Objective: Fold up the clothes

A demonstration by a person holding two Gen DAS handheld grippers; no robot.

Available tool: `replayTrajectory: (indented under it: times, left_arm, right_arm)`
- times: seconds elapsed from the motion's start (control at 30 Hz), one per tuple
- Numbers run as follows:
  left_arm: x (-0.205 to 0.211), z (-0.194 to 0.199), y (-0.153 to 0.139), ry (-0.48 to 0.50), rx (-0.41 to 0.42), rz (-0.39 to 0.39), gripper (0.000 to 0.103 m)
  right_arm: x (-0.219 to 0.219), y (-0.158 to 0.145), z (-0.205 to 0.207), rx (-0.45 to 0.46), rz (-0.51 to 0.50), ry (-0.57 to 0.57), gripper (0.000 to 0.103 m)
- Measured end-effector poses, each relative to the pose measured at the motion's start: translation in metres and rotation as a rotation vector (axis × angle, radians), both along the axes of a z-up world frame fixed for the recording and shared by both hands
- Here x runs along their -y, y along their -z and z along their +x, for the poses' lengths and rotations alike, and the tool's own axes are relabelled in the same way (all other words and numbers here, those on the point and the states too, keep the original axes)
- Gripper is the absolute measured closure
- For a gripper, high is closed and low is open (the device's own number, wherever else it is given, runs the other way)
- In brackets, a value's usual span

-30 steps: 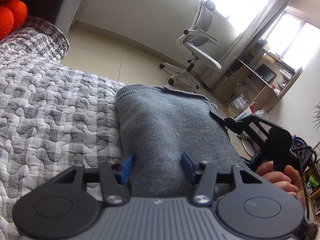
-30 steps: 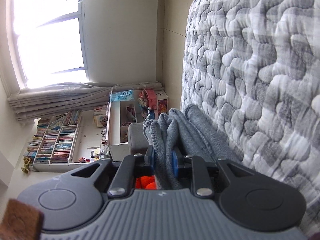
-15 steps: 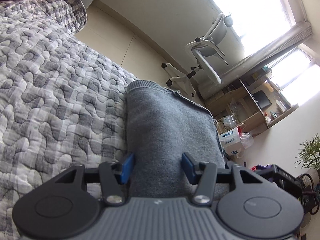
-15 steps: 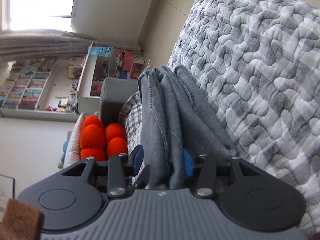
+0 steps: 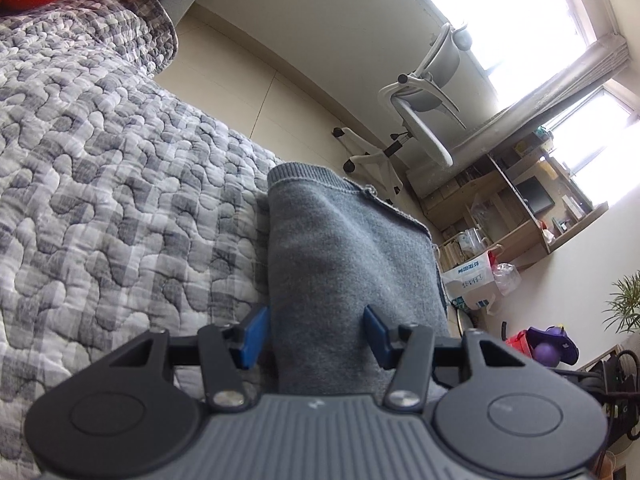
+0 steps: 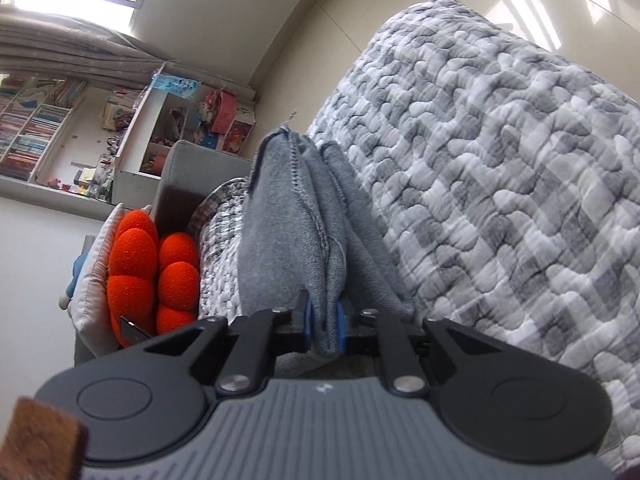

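— while the folded grey garment [image 5: 352, 264] lies on the checked grey quilt [image 5: 120, 200], running up the middle of the left wrist frame, what is the left gripper [image 5: 316, 336] doing?

— its two blue pads [image 5: 252, 336] are spread wide, one on each side of the garment at the bottom centre of the frame. they straddle the cloth without pinching it.

— and the right gripper [image 6: 323, 328]?

— its pads sit close together at lower centre of the right wrist frame, clamped on a bunch of the garment's layered edges [image 6: 296, 216]. the stitched hems fan upward from the pinch toward the middle of the frame.

— where is the quilt there?

— it fills the right half [image 6: 500, 160].

— anything else around?

— an orange bobbled cushion [image 6: 148, 264] at the left of the right wrist frame, shelves [image 6: 36, 132] at upper left. in the left wrist frame, a white office chair [image 5: 420, 112] at upper right, with a wooden desk [image 5: 520, 208] below the window.
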State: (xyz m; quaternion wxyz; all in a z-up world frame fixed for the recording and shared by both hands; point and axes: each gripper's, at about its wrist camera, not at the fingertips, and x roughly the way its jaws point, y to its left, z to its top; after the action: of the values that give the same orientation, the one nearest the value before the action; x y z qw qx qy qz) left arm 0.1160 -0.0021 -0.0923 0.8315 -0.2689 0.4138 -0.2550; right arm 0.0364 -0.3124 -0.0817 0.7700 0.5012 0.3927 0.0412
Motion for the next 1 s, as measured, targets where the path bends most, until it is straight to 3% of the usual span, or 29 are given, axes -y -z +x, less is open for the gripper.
replayTrajectory:
  times: [0.17, 0.33, 0.4, 0.43, 0.63, 0.8, 1.0]
  left_arm:
    - [0.002, 0.005, 0.006, 0.003, -0.038, 0.007, 0.045]
    - [-0.003, 0.007, 0.004, -0.011, -0.058, -0.017, 0.044]
    - [-0.006, 0.016, 0.003, 0.015, -0.087, -0.025, 0.042]
    - [-0.008, 0.022, 0.003, 0.031, -0.105, -0.028, 0.04]
    - [-0.006, 0.065, -0.002, 0.094, -0.164, -0.051, 0.039]
    - [0.003, 0.094, 0.004, 0.141, -0.193, -0.047, 0.039]
    - [0.009, 0.116, 0.024, 0.153, -0.229, -0.163, 0.039]
  right_arm:
    - [-0.004, 0.011, 0.005, -0.036, -0.035, -0.012, 0.089]
    - [-0.001, -0.002, 0.003, -0.027, -0.018, -0.014, 0.077]
    - [0.001, -0.008, 0.002, -0.035, -0.008, -0.011, 0.05]
    - [0.003, -0.012, 0.001, -0.039, -0.002, -0.01, 0.047]
    - [0.008, -0.031, -0.002, -0.059, 0.029, -0.004, 0.042]
    - [-0.007, -0.026, -0.008, -0.041, 0.066, -0.011, 0.04]
    - [-0.022, -0.007, -0.028, -0.094, 0.092, 0.111, 0.039]
